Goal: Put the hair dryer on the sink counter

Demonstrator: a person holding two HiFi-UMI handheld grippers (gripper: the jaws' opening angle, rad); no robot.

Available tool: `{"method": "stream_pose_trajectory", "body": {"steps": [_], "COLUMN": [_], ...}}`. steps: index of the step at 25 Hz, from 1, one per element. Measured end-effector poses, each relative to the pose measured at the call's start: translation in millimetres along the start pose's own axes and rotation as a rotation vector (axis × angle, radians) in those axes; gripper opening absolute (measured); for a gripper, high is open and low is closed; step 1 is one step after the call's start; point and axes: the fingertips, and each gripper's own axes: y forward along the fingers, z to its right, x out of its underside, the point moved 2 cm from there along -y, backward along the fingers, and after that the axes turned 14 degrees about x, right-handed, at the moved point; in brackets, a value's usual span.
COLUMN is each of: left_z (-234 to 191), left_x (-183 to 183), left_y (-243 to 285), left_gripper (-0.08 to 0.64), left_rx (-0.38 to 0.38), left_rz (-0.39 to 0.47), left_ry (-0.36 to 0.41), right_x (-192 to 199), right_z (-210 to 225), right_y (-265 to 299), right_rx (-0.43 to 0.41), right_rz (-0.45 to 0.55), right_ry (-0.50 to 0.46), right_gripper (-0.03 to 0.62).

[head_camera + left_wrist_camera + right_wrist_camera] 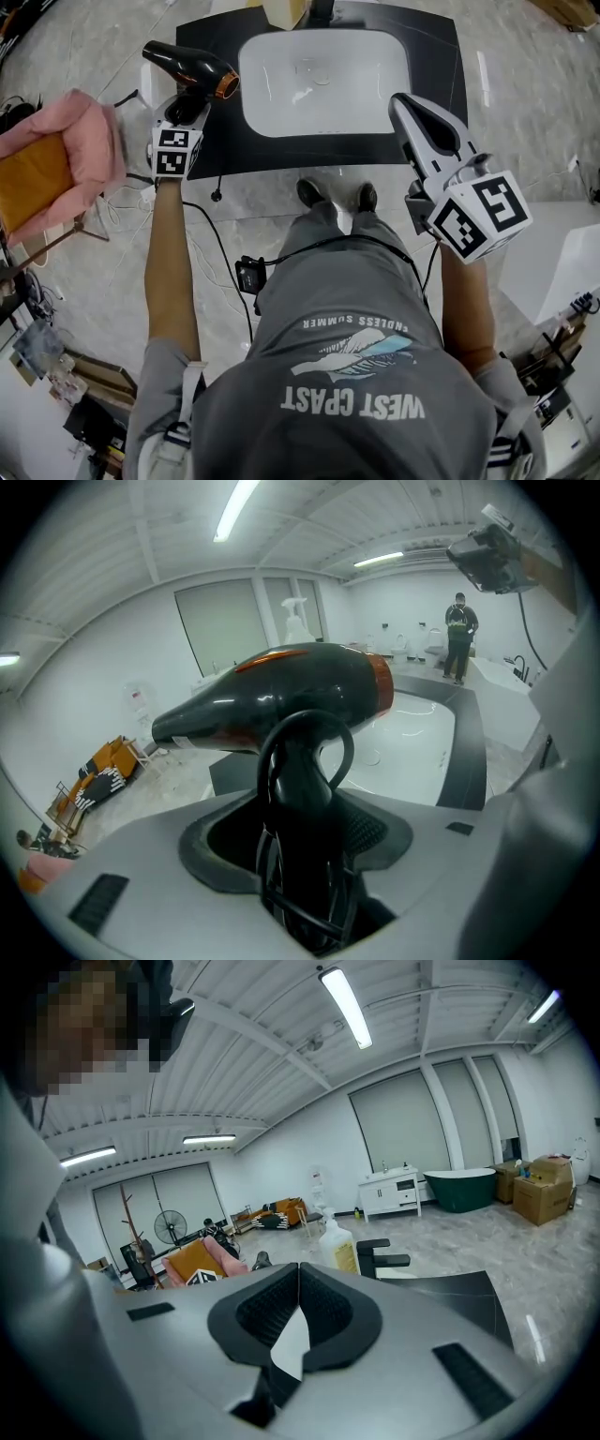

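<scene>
A black hair dryer with an orange ring rides in my left gripper, which is shut on its handle, over the left edge of the black sink counter. In the left gripper view the dryer stands upright, nozzle pointing left. Its cord is looped around the handle between the jaws of the left gripper. The white basin lies beyond it. My right gripper hovers over the counter's right front corner. In its own view the right gripper is shut, pads touching, nothing held.
The white basin fills the counter's middle, with a black faucet and a soap bottle at its back. A pink chair stands at left. Cables trail on the floor. A person stands far off.
</scene>
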Motion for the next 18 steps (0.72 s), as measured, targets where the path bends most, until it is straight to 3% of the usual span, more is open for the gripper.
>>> {"method": "stream_pose_trajectory", "body": {"steps": [18], "left_z": [6], "left_x": [52], "left_y": [53], "left_gripper": [0.242], "left_rx": [0.069], "left_rz": [-0.169], "left_ry": [-0.013], "right_x": [18], "right_z": [2], "right_y": [13], "right_rx": [0.019], "right_rz": [-0.056], "right_ry": [0.011], "right_gripper": [0.029]}}
